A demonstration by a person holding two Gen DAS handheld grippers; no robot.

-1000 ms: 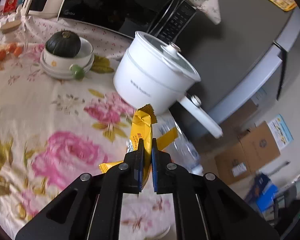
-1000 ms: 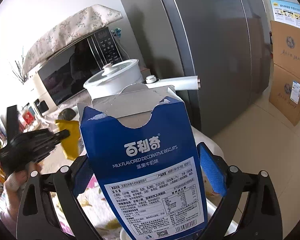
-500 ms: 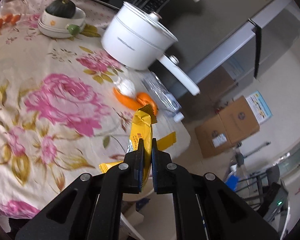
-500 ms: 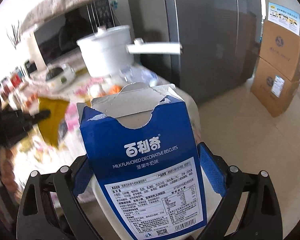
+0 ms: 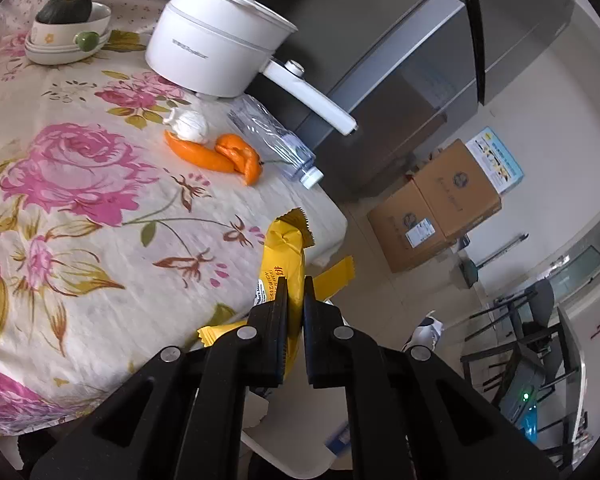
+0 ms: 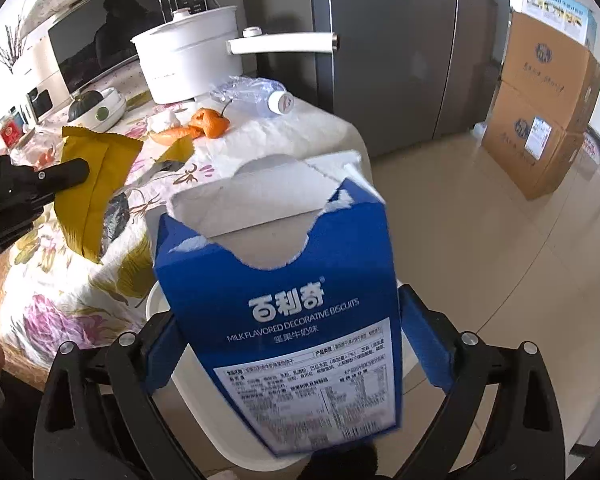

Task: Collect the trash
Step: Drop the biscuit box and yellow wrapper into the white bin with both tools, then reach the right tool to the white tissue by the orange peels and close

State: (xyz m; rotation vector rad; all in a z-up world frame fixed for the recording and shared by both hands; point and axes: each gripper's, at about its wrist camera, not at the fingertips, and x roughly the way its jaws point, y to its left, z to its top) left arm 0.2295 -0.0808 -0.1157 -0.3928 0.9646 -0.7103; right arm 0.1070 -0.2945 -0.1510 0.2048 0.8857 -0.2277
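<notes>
My left gripper (image 5: pixel 295 292) is shut on a yellow snack wrapper (image 5: pixel 286 252) and holds it over the table's near corner; it also shows in the right wrist view (image 6: pixel 96 184). My right gripper (image 6: pixel 276 320) has its jaws wide apart around an opened blue biscuit box (image 6: pixel 284 292); there are gaps between the pads and the box, which is tilted and blurred over a white bin (image 6: pixel 204 412). Orange peel (image 5: pixel 220 156), a crumpled clear bottle (image 5: pixel 272 140) and a white garlic-like lump (image 5: pixel 190 124) lie on the floral tablecloth (image 5: pixel 80 184).
A white electric pot (image 5: pixel 216 48) with a long handle stands at the table's back, near a bowl with a dark squash (image 5: pixel 66 20) and a microwave (image 6: pixel 112 40). A grey fridge (image 6: pixel 400 60) and stacked cardboard boxes (image 6: pixel 540 104) stand on the tiled floor.
Both grippers have pulled back from the table towards the bin. The right jaws have parted from the blue box, which now tilts and drops. The left still holds the wrapper.
</notes>
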